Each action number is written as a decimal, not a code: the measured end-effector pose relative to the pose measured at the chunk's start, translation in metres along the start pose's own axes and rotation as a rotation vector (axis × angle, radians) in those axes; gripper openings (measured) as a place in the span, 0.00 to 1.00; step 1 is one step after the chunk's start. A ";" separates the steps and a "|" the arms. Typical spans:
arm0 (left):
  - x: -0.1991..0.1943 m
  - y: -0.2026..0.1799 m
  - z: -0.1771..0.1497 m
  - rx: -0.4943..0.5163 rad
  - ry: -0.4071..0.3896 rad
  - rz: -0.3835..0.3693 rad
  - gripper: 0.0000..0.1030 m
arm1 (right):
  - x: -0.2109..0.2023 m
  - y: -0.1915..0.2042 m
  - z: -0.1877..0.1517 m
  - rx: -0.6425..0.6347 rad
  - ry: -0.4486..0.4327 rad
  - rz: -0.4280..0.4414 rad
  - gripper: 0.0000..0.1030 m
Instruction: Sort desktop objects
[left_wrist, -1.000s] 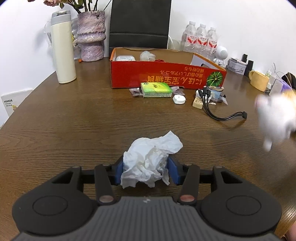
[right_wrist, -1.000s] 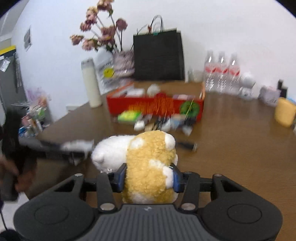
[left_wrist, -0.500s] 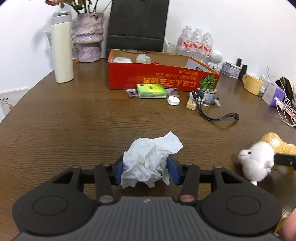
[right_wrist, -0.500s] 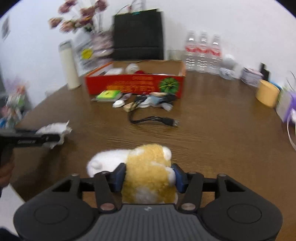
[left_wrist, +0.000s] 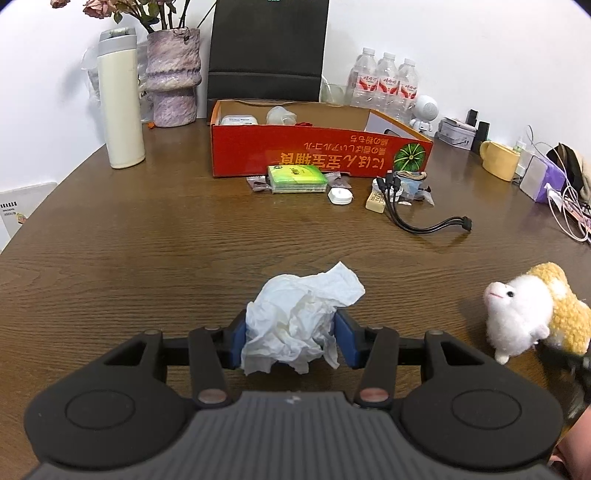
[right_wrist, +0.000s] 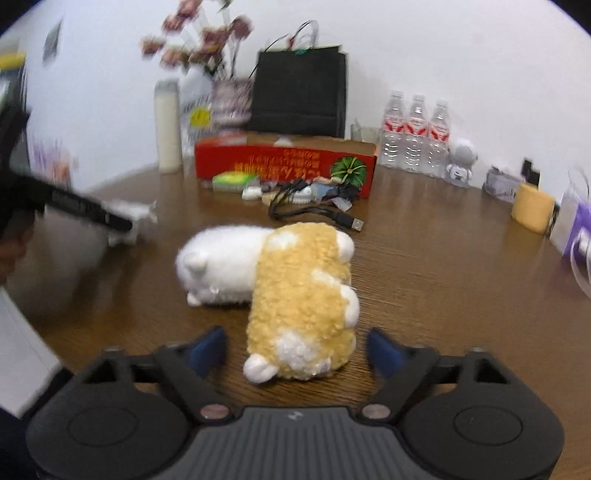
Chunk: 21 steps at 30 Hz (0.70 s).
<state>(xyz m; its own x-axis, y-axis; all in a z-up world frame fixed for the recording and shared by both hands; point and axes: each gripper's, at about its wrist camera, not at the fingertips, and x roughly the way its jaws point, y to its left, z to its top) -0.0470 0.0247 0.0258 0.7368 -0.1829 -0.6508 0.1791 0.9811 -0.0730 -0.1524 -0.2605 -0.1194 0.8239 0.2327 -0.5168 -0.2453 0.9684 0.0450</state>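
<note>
My left gripper (left_wrist: 291, 341) is shut on a crumpled white tissue (left_wrist: 299, 321), held just above the brown table (left_wrist: 147, 251). A plush toy with a white head and a tan body (right_wrist: 299, 295) lies on the table, and it also shows at the right edge of the left wrist view (left_wrist: 532, 306). My right gripper (right_wrist: 295, 347) has the toy's rear end between its fingers. Its jaws are closing, but both blue pads (right_wrist: 207, 345) stand clear of the fur. A red cardboard box (left_wrist: 317, 155) sits open at the back of the table.
In front of the box lie a green packet (left_wrist: 297, 179), a small white device (left_wrist: 340, 195) and a black cable (left_wrist: 417, 218). A cream flask (left_wrist: 122, 103) and a vase (left_wrist: 171, 85) stand back left. Water bottles (left_wrist: 384, 85) and a yellow mug (left_wrist: 500, 158) are back right.
My right gripper came down with the plush toy, set it on the table and let go, so its pads now stand apart from it. The left gripper still holds the tissue.
</note>
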 end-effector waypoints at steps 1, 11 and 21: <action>0.001 0.000 0.000 -0.001 0.004 0.002 0.49 | 0.000 -0.002 0.002 0.006 0.006 0.004 0.48; 0.014 -0.002 0.005 0.001 0.025 0.012 0.49 | -0.009 -0.007 0.064 0.095 -0.182 0.020 0.35; 0.002 0.000 0.010 0.014 0.000 -0.069 0.73 | 0.075 -0.031 0.098 0.277 0.073 -0.040 0.79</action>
<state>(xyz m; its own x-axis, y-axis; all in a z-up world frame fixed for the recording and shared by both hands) -0.0387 0.0231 0.0321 0.7227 -0.2499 -0.6444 0.2384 0.9653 -0.1069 -0.0327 -0.2638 -0.0754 0.7884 0.1966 -0.5829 -0.0562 0.9666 0.2500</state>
